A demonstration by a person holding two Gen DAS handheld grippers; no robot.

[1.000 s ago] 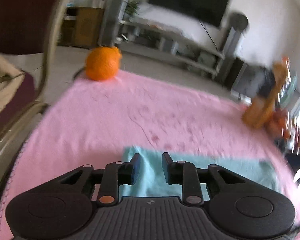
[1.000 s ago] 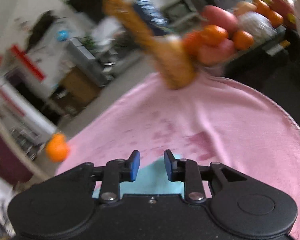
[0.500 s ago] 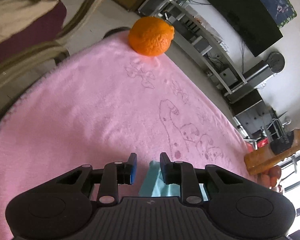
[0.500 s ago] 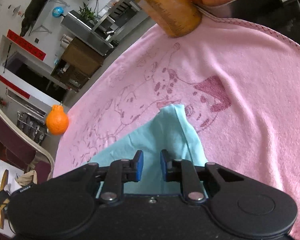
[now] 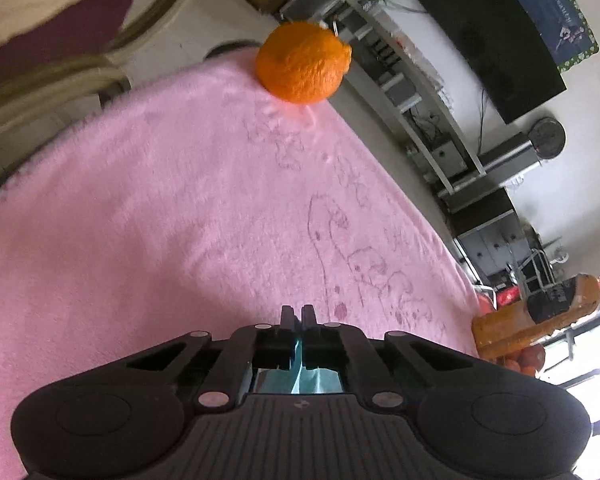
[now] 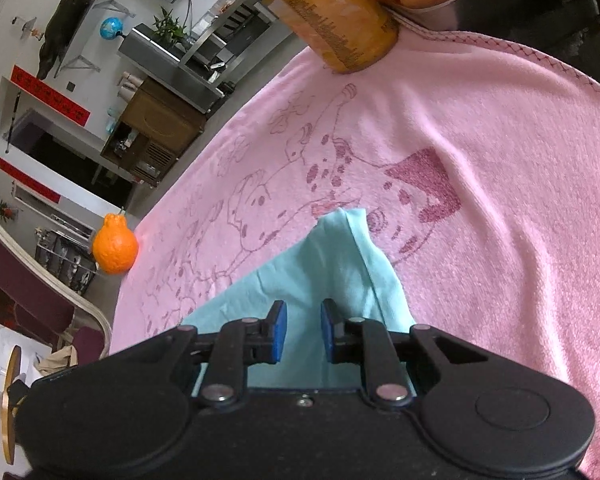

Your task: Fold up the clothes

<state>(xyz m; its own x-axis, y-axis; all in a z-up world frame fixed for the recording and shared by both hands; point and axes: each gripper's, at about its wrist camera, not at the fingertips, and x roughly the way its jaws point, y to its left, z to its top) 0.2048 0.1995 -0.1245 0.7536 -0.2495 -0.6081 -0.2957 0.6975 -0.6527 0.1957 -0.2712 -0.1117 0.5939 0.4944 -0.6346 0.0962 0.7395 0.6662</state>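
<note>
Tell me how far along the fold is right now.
Early. The left gripper is shut on the teal cloth, which shows between its fingers. The right gripper is open above the cloth, gripping nothing yet. The cloth lies loosely on the pink towel, one corner peaked, with no neat fold visible. Left: the right grasp and the folding itself.

— How does the left black two-finger gripper (image 5: 298,314) stand?

— Its jaws are drawn nearly together, with only a narrow slit between the fingertips, and a fold of light turquoise cloth (image 5: 300,376) is pinched between them just behind the tips. The fingers point forward and down.

— And the right black two-finger gripper (image 6: 303,326)?

— Its blue-padded fingers (image 6: 279,332) stand apart with a clear gap between them. They hover over the same turquoise cloth (image 6: 324,264); whether the pads touch it cannot be told.
</note>
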